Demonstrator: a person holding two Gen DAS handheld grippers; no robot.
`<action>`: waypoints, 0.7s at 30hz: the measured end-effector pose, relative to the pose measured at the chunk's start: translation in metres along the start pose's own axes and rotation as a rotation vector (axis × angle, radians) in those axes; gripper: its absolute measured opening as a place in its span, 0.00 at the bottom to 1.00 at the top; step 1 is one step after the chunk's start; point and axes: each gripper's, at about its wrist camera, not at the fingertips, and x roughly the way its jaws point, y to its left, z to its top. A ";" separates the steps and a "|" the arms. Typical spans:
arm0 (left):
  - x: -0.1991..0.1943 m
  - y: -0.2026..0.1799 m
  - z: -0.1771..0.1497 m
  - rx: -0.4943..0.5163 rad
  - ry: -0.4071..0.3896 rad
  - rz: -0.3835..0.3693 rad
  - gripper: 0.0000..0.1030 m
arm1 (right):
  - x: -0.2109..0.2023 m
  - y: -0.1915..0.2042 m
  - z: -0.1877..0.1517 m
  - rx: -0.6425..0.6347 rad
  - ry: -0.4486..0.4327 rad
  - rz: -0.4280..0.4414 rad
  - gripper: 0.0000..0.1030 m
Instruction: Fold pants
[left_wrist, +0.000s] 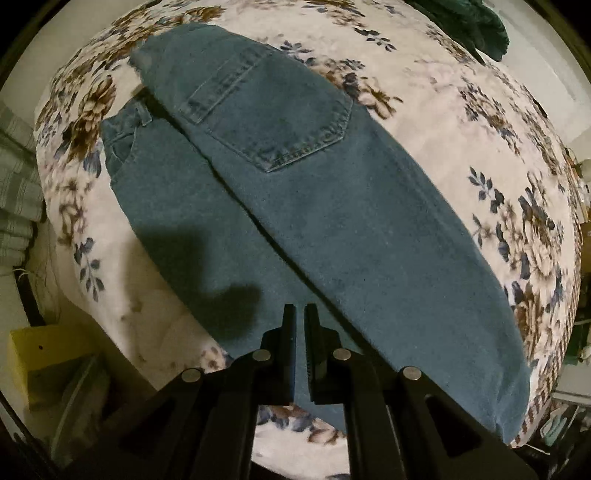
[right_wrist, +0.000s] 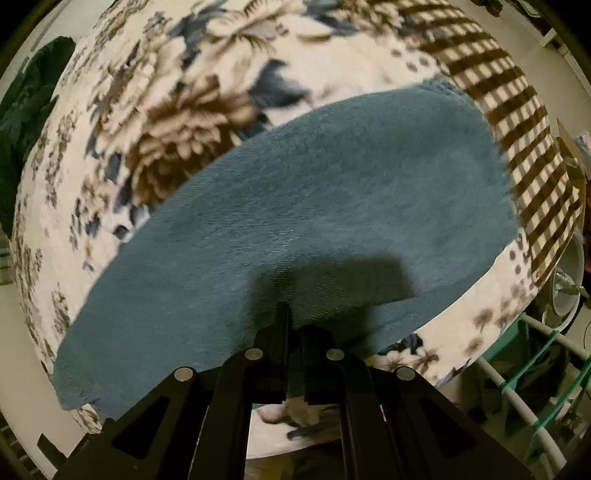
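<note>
Blue denim pants (left_wrist: 295, 192) flat on cream floral blanket (left_wrist: 424, 96), folded lengthwise, one leg over other, back pocket (left_wrist: 273, 110) up, waistband at far left. Left black two-finger gripper (left_wrist: 300, 317) over near edge of pants, fingers nearly pressed together, thin gap, nothing pinched. Right black two-finger gripper (right_wrist: 294, 325) at near edge of leg end (right_wrist: 332, 192), fingertips under denim fold; grip state unclear. Dark green cloth (left_wrist: 476, 26) at far right of blanket.
</note>
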 end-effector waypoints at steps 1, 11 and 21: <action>0.000 0.000 0.000 0.001 -0.013 0.005 0.03 | 0.003 -0.002 0.000 -0.001 0.006 -0.004 0.05; -0.021 -0.015 0.020 0.035 -0.124 0.105 0.22 | 0.004 -0.015 -0.005 0.041 0.020 0.128 0.63; 0.003 0.003 0.062 0.090 -0.048 0.091 0.40 | 0.021 0.022 -0.034 0.045 0.021 0.193 0.89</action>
